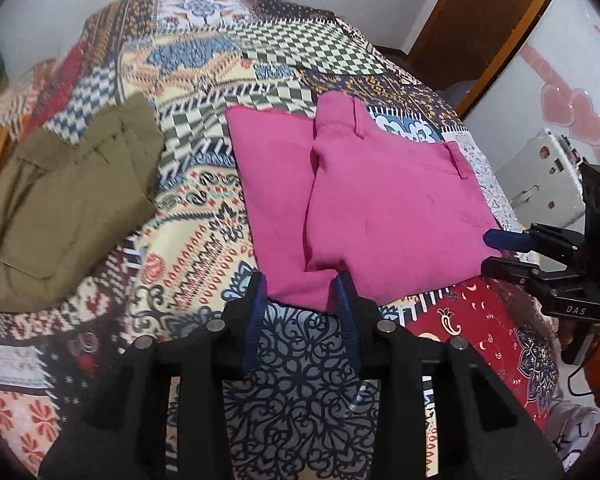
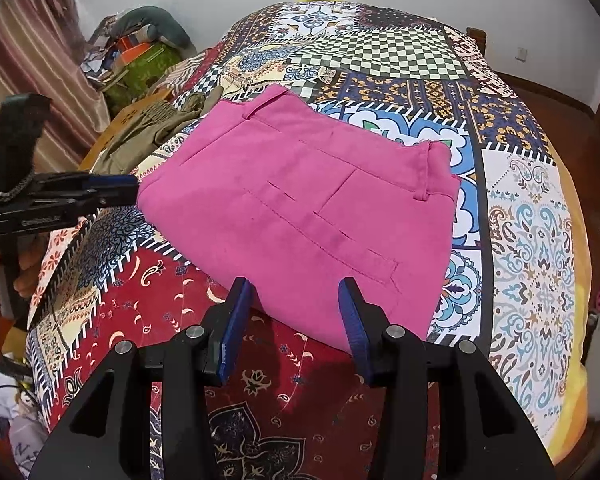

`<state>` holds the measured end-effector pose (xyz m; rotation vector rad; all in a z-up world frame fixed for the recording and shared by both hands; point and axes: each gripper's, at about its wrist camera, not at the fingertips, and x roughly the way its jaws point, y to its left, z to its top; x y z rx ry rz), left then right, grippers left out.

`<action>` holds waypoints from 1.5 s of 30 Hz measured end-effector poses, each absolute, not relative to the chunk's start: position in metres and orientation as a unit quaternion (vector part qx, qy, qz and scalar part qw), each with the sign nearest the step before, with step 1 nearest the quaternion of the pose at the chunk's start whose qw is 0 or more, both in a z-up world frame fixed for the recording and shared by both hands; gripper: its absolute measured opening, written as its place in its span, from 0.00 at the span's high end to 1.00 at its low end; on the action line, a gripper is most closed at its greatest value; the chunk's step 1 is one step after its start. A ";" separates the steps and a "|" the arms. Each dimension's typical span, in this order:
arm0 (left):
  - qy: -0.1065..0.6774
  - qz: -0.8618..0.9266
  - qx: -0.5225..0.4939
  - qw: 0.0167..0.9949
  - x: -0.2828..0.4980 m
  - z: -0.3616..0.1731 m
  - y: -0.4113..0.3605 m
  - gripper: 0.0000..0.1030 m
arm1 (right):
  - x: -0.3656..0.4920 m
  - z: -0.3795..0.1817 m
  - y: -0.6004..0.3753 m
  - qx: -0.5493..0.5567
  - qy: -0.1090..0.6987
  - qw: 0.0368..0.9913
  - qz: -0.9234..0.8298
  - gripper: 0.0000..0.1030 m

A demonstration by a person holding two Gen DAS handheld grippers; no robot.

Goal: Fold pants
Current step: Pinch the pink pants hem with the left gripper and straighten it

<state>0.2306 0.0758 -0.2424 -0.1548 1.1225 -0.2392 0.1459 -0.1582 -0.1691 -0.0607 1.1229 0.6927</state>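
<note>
Pink pants [image 1: 364,204] lie folded into a compact rectangle on the patterned bedspread [image 1: 204,176], waistband and belt loops at the far side. They also show in the right wrist view [image 2: 308,208]. My left gripper [image 1: 302,280] is open at the fold's near edge and holds nothing. My right gripper [image 2: 294,286] is open at the near edge of the pants, empty. The right gripper shows at the right of the left wrist view [image 1: 496,252]; the left gripper shows at the left of the right wrist view [image 2: 134,190], both beside the pants' edge.
Olive green pants [image 1: 72,196] lie folded on the bed to the left, also seen in the right wrist view [image 2: 156,128]. A white appliance [image 1: 540,176] and a wooden door frame [image 1: 504,32] stand right of the bed. Clutter [image 2: 140,48] is piled at the far left wall.
</note>
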 end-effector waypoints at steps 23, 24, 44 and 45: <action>0.505 -0.062 -0.069 0.858 0.202 -0.223 0.098 0.99 | 0.146 -0.173 -0.158 -0.032 0.520 0.791 0.321 0.58; 0.497 -0.068 -0.065 0.862 0.204 -0.217 0.094 0.98 | 0.146 -0.173 -0.157 -0.032 0.520 0.791 0.321 0.58; 0.544 -0.109 -0.064 0.829 0.250 -0.249 0.068 0.93 | 0.145 -0.174 -0.164 -0.032 0.519 0.792 0.319 0.56; 0.545 -0.100 -0.056 0.831 0.250 -0.249 0.069 0.93 | 0.145 -0.174 -0.167 -0.031 0.520 0.792 0.318 0.56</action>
